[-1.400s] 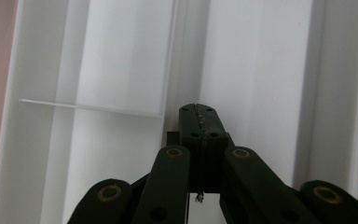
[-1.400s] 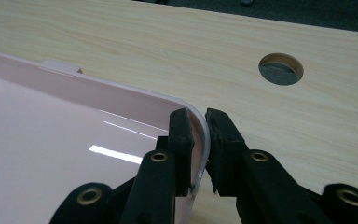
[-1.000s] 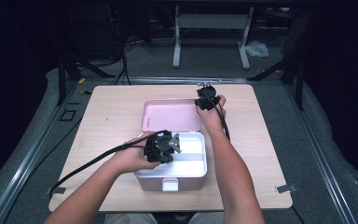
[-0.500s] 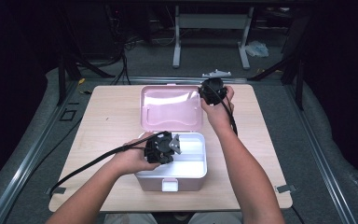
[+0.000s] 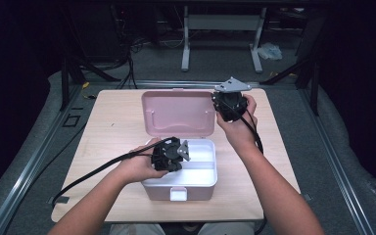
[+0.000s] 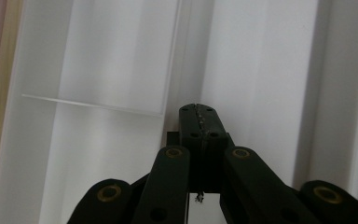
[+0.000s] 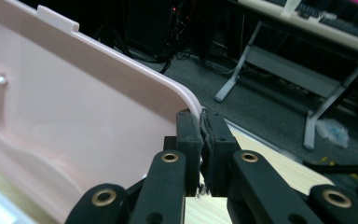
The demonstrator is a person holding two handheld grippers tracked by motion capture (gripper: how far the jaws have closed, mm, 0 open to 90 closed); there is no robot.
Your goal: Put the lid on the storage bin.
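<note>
Two jaws of right gripper point(image 7: 200, 122) pinched on rim corner of pink lid point(image 7: 70, 126), edge sandwiched between pads. Lid stands raised, hinged open at back of box point(image 5: 181, 169), inner face toward person. Left gripper point(image 6: 199, 122) jaws pressed together, nothing between them, pointing down into white tray point(image 6: 107, 70) inside box, above thin divider wall. Left hand point(image 5: 139, 164) over box's left side. Box sits mid-table point(image 5: 107, 132), near front edge.
</note>
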